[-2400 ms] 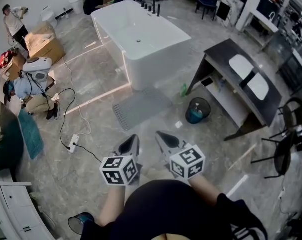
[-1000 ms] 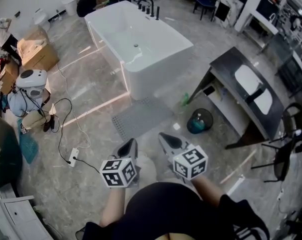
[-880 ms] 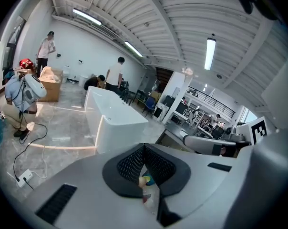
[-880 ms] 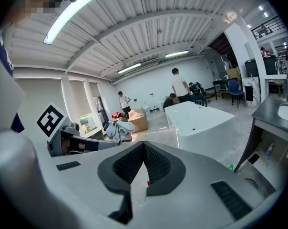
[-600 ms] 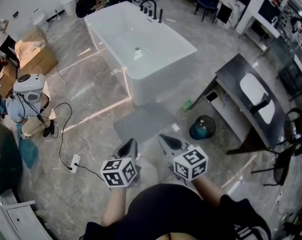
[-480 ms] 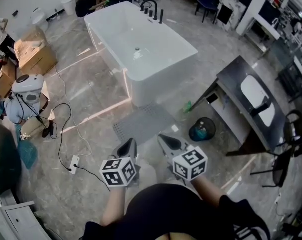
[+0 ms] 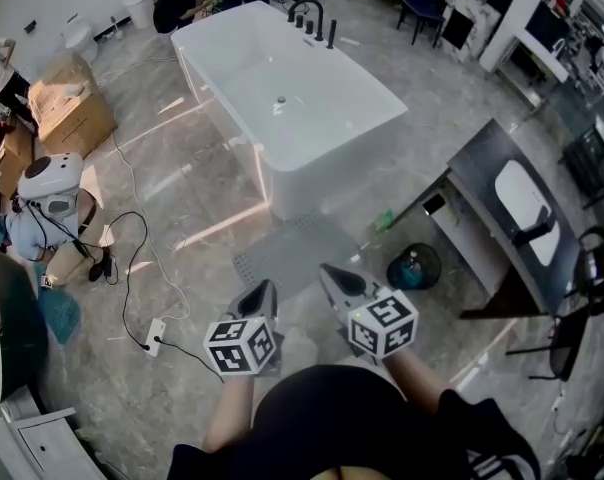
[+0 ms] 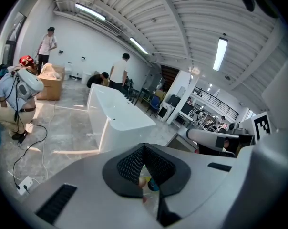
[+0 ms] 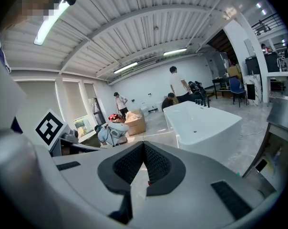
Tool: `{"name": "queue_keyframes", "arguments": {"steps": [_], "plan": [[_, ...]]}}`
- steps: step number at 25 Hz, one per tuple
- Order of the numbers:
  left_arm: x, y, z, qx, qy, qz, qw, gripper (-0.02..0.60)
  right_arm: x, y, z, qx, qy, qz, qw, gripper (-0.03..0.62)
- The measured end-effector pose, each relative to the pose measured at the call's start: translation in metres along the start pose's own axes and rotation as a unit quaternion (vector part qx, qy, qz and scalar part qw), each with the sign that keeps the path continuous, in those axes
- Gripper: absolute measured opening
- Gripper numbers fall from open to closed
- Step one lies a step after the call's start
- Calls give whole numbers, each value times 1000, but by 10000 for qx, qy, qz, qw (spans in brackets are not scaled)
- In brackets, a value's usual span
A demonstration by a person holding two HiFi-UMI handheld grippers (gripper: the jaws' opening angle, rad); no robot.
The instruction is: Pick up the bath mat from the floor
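Bath mat (image 7: 298, 252) flat on floor, ahead of left gripper (image 7: 264, 288), right gripper (image 7: 328, 272); fingers (image 9: 129, 163) closed, empty.

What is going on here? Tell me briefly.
A person holds a gripper in each hand. The left gripper and the right gripper both have their jaws shut, with nothing in them. They point toward the grey mat, which lies flat on the floor at the near end of the white tub. The mat is not yet touched, so the pickup has not begun.
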State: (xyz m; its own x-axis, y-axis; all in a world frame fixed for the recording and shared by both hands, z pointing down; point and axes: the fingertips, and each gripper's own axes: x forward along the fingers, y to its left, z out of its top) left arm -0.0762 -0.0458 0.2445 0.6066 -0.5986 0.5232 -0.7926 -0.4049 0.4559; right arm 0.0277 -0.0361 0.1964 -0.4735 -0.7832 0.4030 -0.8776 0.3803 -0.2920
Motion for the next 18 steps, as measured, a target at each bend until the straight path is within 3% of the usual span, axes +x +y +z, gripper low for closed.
{"name": "queue_keyframes", "arguments": {"steps": [12, 18], "plan": [[30, 24, 14, 81, 197, -6, 9998, 0, 31, -27, 5, 216, 18, -205, 9996, 12], [37, 24, 22, -5, 58, 143, 9999, 0, 29, -41, 4, 245, 57, -223, 9994, 12]]}}
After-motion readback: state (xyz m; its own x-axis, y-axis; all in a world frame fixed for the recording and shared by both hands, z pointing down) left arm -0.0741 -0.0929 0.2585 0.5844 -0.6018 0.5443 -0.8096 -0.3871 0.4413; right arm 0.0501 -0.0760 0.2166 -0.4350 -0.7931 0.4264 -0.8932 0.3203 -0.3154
